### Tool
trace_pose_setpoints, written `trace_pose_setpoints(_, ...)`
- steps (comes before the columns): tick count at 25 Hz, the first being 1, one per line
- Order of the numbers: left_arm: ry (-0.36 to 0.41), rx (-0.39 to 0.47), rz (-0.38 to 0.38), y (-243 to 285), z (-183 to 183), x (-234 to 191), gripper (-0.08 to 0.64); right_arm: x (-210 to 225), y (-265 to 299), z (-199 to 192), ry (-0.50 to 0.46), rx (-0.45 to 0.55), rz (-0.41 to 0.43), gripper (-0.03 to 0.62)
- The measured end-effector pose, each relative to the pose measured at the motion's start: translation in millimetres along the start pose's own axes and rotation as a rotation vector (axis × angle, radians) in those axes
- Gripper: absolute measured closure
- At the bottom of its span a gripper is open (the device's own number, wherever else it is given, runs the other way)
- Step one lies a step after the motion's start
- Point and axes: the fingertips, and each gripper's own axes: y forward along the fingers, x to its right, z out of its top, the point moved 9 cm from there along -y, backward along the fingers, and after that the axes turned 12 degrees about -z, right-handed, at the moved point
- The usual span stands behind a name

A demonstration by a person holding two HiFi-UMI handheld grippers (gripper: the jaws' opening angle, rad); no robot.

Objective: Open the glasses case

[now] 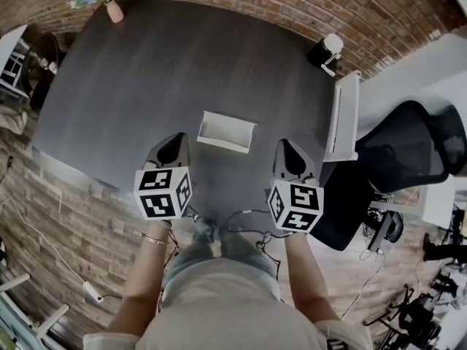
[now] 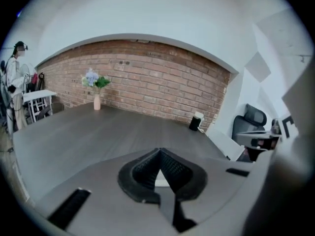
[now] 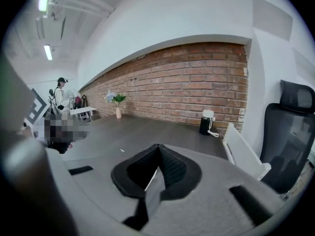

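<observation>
Case (image 1: 227,131), seemingly open already, is lying beyond left hand-held gripper (image 1: 177,138) and right hand-held gripper (image 1: 284,146), both pressed together, empty, likely needing only withdrawal.

Your glasses case (image 1: 227,131) was white, the table (image 1: 146,71) dark grey with wood grain, the wall (image 1: 292,6) red-brown brick. Your left gripper (image 1: 175,138) and right gripper (image 1: 284,144) carried black-and-white square markers.

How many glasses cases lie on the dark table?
1. The white glasses case lies near the table's front edge, between the left tool and the right tool. No other shows, though the tools may hide a small part.
</observation>
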Motion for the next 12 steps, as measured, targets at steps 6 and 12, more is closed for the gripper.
trace_pose_setpoints(6,0.142,0.210,0.017,-36,64,7,0.561,32,-36,40,0.048,0.115,-0.097,0.589)
trace_pose_setpoints(12,0.195,0.353,0.032,-62,107,8,0.561,68,-60,67,0.092,0.203,-0.184,0.589)
